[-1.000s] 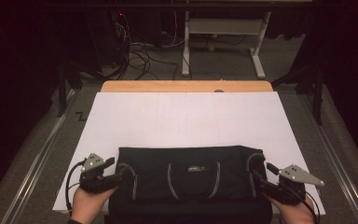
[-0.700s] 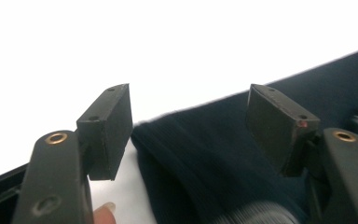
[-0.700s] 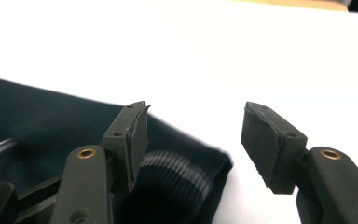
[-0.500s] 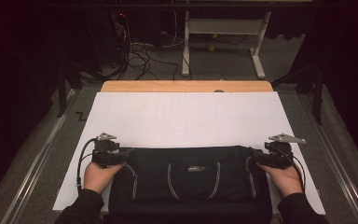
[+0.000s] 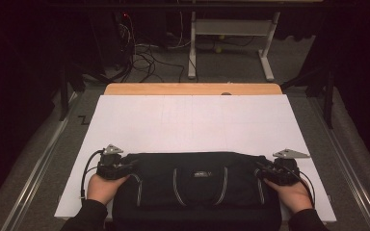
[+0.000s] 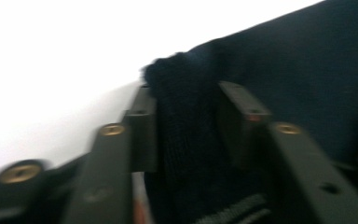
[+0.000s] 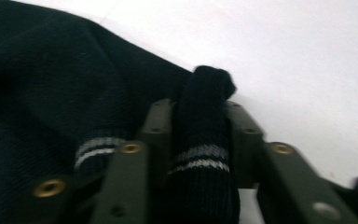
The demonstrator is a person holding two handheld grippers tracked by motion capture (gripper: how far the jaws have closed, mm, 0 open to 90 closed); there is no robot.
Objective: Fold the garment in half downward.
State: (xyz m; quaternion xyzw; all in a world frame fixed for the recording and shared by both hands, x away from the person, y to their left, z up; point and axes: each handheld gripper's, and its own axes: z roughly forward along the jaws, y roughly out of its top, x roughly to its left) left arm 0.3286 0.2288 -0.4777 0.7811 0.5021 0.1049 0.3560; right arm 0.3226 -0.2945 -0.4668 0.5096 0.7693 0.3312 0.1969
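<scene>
A black knitted garment [image 5: 197, 187] with thin grey stripes lies folded at the near edge of the white table top [image 5: 192, 120]. My left gripper [image 5: 125, 167] is at its far left corner, and my right gripper [image 5: 262, 168] is at its far right corner. In the left gripper view, the left gripper [image 6: 189, 116] has a fold of the black garment [image 6: 307, 70] pressed between its jaws. In the right gripper view, the right gripper [image 7: 200, 121] pinches a striped fold of the garment [image 7: 51, 70]. Both pairs of jaws have just been closing on the fabric.
A wooden strip [image 5: 192, 89] runs along the table's far edge. Behind it stand a white metal frame [image 5: 231, 43] and loose cables [image 5: 139, 53] on the floor. Metal rails [image 5: 43, 159] run along both sides of the table.
Both hands have moved forward along the garment's sides to its far corners. Their jaws have closed in on the fabric.
</scene>
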